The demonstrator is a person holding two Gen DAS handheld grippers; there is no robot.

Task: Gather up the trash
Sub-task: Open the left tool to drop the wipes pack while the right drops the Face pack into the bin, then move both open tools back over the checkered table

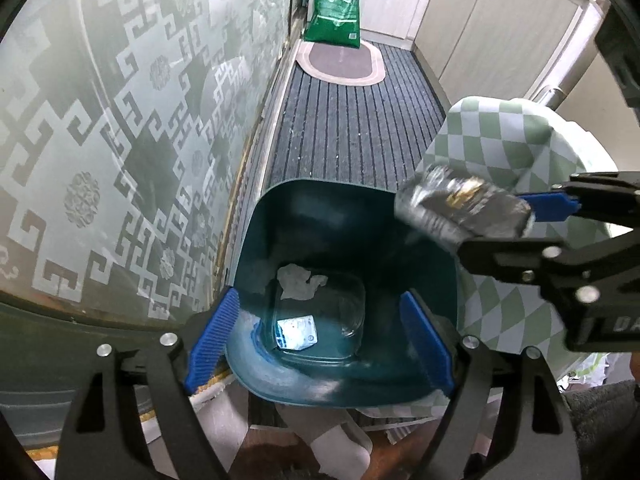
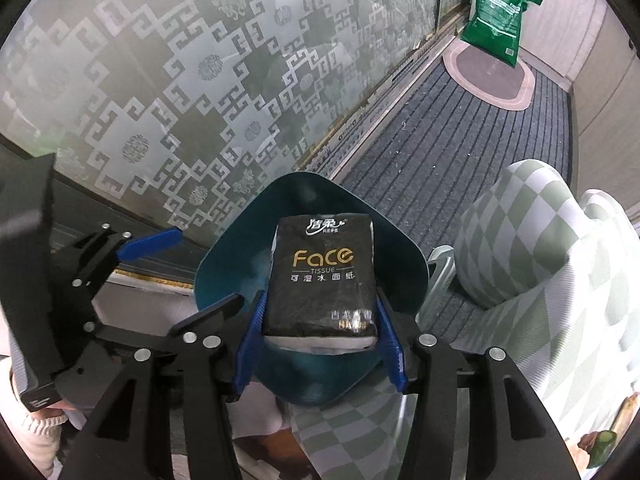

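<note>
So the right gripper (image 2: 320,344) has its jaws clamped on a black tissue pack (image 2: 322,276), held right over the open teal bin (image 2: 224,264). Left gripper (image 1: 320,340) hangs over the same bin, jaws wide apart, nothing between them. Crumpled paper (image 1: 300,284) and a clear plastic tray (image 1: 344,320) sit at the bottom.

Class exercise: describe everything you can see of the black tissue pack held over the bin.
The black plastic-wrapped tissue pack is a soft rectangular packet with gold "Face" lettering, white "TISSUE" and Chinese print, and white tissue showing at its lower end. The right gripper clamps its lower sides between blue ribbed fingers. It hangs over the open mouth of the dark teal plastic bin, not touching it as far as shown.
</note>
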